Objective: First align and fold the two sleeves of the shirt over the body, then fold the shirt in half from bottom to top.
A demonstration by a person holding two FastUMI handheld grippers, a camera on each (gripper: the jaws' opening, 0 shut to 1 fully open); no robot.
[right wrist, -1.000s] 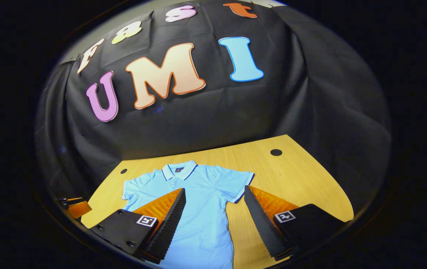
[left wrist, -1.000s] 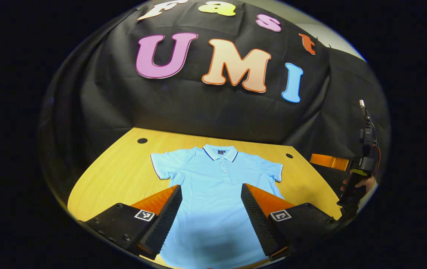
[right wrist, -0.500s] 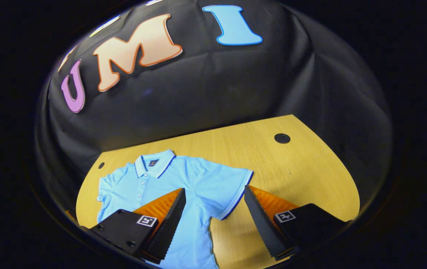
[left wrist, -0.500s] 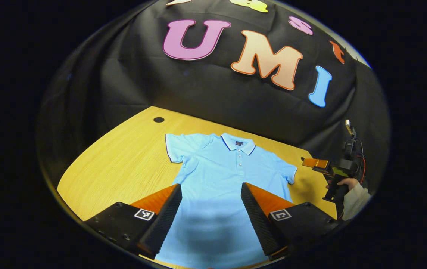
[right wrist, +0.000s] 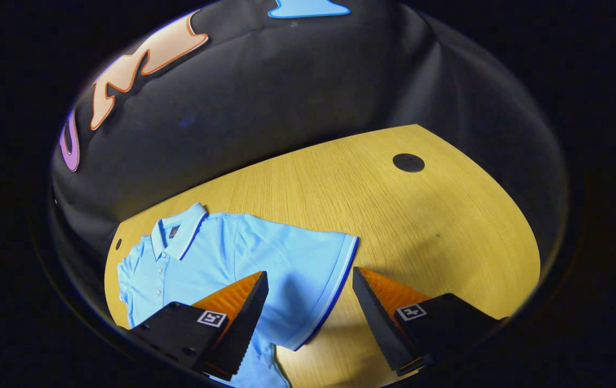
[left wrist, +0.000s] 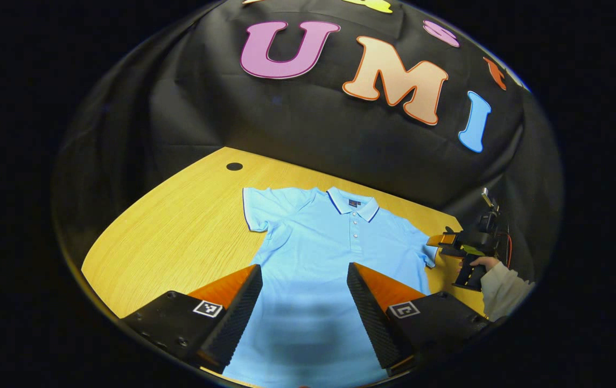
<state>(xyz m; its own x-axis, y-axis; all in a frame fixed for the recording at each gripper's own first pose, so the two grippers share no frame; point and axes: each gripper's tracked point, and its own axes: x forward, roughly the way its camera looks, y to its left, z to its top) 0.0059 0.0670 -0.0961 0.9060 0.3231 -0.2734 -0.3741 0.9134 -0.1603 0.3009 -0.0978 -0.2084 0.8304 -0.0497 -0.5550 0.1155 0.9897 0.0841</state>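
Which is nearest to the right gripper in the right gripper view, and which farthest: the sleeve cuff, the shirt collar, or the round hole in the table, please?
Measured from the right gripper:
1. Sleeve cuff, lying between its open fingers.
2. Shirt collar, off to the left on the shirt.
3. Round hole, far up to the right near the table's back edge.

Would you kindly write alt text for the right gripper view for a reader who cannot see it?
The right tool, open, points at the trimmed cuff of a light blue polo shirt's sleeve; the cuff edge lies between its two fingers. The shirt lies flat, collar up, on a wooden table with a round hole, against a black cloth wall.
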